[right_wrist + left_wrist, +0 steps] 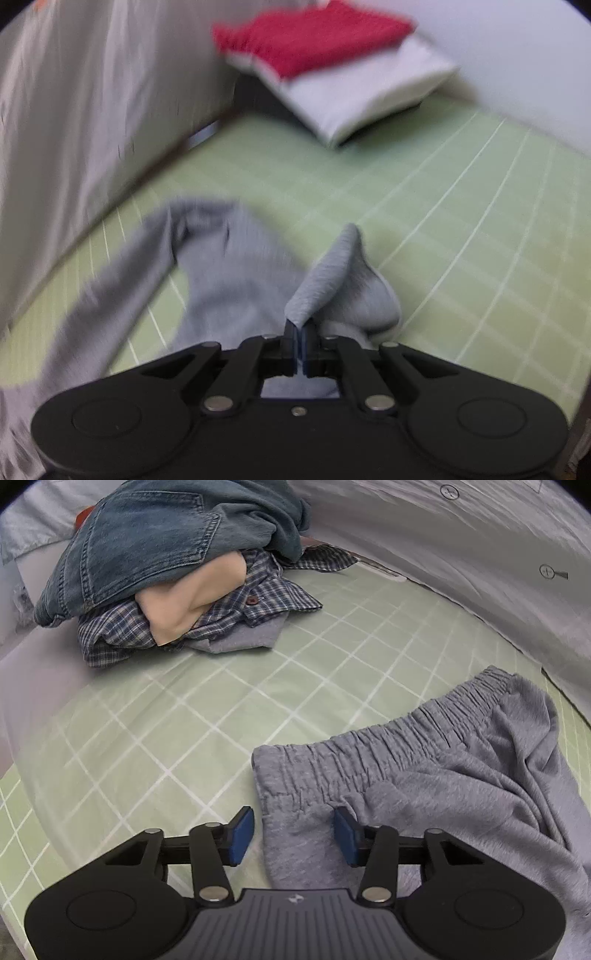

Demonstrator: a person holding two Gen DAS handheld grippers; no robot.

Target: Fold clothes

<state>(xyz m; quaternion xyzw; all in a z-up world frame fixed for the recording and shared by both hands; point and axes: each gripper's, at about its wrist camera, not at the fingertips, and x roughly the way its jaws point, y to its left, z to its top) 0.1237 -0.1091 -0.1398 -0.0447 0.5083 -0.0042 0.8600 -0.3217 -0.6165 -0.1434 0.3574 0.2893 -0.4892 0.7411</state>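
Sweatpants (424, 771) grey, rumpled, spread on sheet (184, 716); not yet flat or folded. Left gripper (293, 830) wide, straddling the waistband corner, gripping nothing. Right gripper (298, 343) clamped on a raised ridge of sweatpants. Ahead of left jaws: heap (166, 572) of jeans, plaid shirt, unfolded. Ahead of right jaws: red garment (310, 40) flat on pillow (369, 92), seemingly folded. Most folding left.

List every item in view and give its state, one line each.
Left gripper: open, straddling the sweatpants' waistband edge.
Right gripper: shut on a pinch of sweatpants fabric.
Grey elastic-waist sweatpants: unfolded, rumpled on the sheet.
Blue denim jeans: heaped atop the pile.
Blue plaid button shirt: crumpled beneath.
Red knitted garment: lying on the white pillow.
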